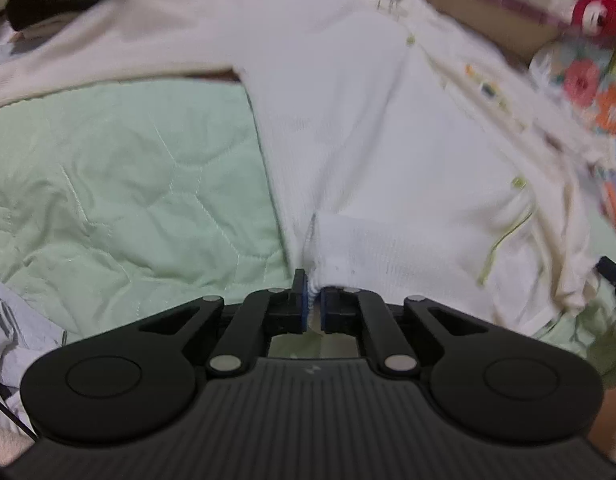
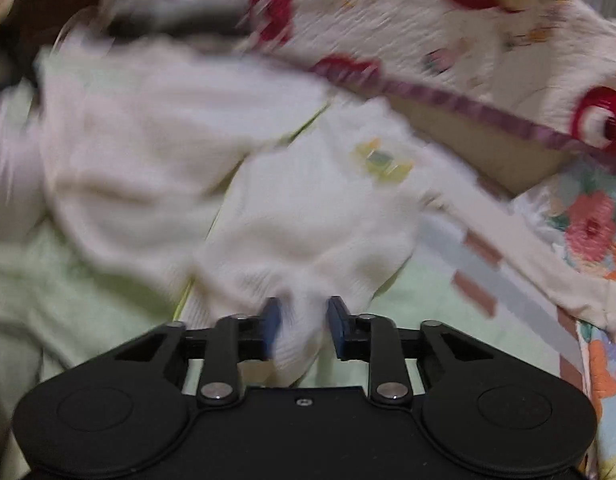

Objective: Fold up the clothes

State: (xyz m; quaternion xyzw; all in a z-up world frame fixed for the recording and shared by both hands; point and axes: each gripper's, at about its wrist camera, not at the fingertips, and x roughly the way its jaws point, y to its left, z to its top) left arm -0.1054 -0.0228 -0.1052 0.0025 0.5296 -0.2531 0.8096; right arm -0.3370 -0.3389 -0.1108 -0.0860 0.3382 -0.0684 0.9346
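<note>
A white knitted long-sleeved garment [image 1: 367, 120] lies spread on a pale green quilted bedcover [image 1: 128, 180]. One of its sleeves [image 1: 108, 48] stretches away to the left. My left gripper [image 1: 315, 300] is shut on the garment's ribbed bottom hem, near a corner. In the right wrist view, which is blurred, the same garment [image 2: 308, 208] is bunched up, with small coloured patches on it. My right gripper [image 2: 304, 320] holds a thick fold of its edge, and that fold fills the gap between the blue pads [image 2: 272, 320]. The other sleeve [image 2: 527, 248] trails off to the right.
A floral pillow [image 1: 587, 92] [image 2: 591, 224] lies at the right. Behind the garment is a cream blanket with red rings [image 2: 387, 8]. Dark clothes [image 1: 68, 4] are piled at the far left, and a pale grey cloth [image 1: 16, 320] lies near the left.
</note>
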